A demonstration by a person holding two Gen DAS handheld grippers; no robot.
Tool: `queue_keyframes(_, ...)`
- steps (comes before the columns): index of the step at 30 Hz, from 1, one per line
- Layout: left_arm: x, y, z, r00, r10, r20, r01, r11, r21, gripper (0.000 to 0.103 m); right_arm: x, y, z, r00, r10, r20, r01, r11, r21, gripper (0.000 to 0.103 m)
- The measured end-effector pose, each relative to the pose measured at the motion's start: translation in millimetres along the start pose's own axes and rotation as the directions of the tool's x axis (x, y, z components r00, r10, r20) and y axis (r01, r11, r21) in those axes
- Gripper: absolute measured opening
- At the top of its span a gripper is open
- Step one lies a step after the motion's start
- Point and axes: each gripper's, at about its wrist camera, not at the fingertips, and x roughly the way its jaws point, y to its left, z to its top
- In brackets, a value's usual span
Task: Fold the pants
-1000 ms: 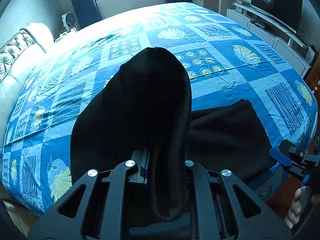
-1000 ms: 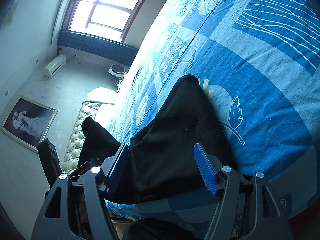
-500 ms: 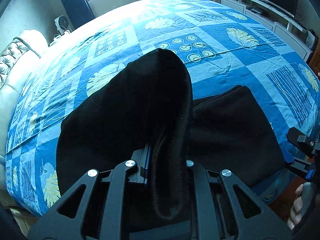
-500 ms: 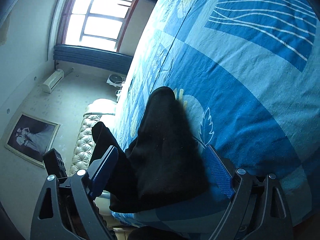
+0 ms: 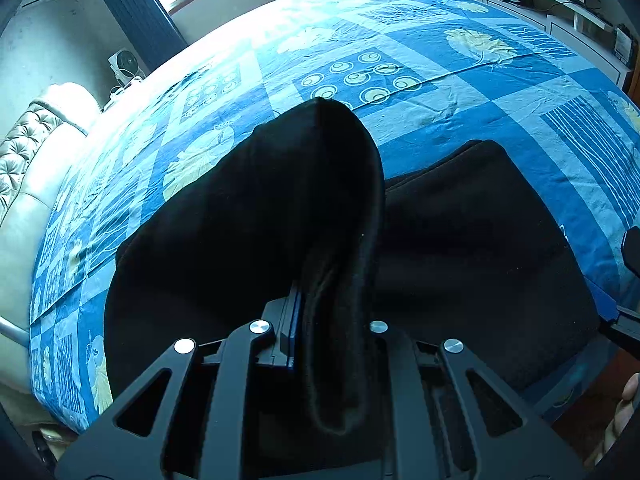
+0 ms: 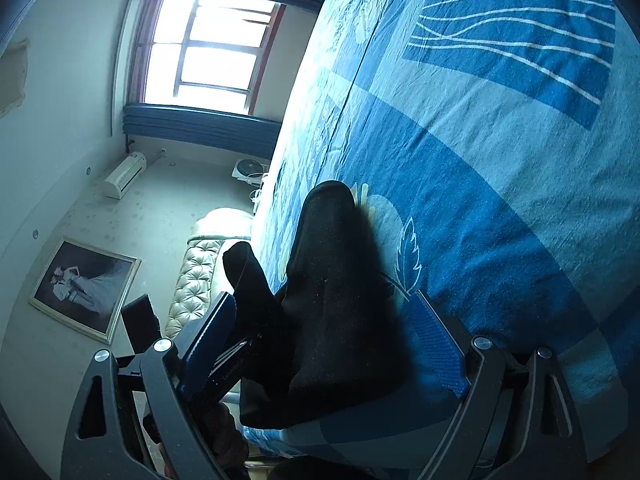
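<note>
Black pants (image 5: 280,208) pinched in left tool (image 5: 332,340), draped on bed (image 5: 460,92)

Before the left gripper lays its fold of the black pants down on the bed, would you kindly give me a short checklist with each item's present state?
1. left gripper clamped on the lifted fold of the black pants: ok.
2. right gripper released: ok; its jaws have just been opening, with cloth between the pads but not pressed.
3. Lower layer of the pants lying flat on the bedspread: ok on the right side; the rest is hidden under the raised fold.
4. Edges of the two layers lined up: cannot tell.
5. Pants wholly on the bed: not ok; in the right wrist view cloth hangs over the near edge.
</note>
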Motion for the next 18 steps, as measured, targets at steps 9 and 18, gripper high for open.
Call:
queue_keyframes(9, -2.9, -19.2, -3.3, 0.999, -0.01, 0.033, 0.008, 0.998, 0.057, 0.05, 5.0, 9.2, -3.5, 1.0, -0.026, -0.017, 0.025, 0.999, -0.033, 0.087)
queue_keyframes(18, -80.6, 12.8, -28.4, 0.946, -0.269, 0.181, 0.27, 0.963, 0.021, 0.092, -28.0, 35.1, 13.1, 0.993, -0.094, 0.065, 0.096, 0.995, -0.031, 0.087)
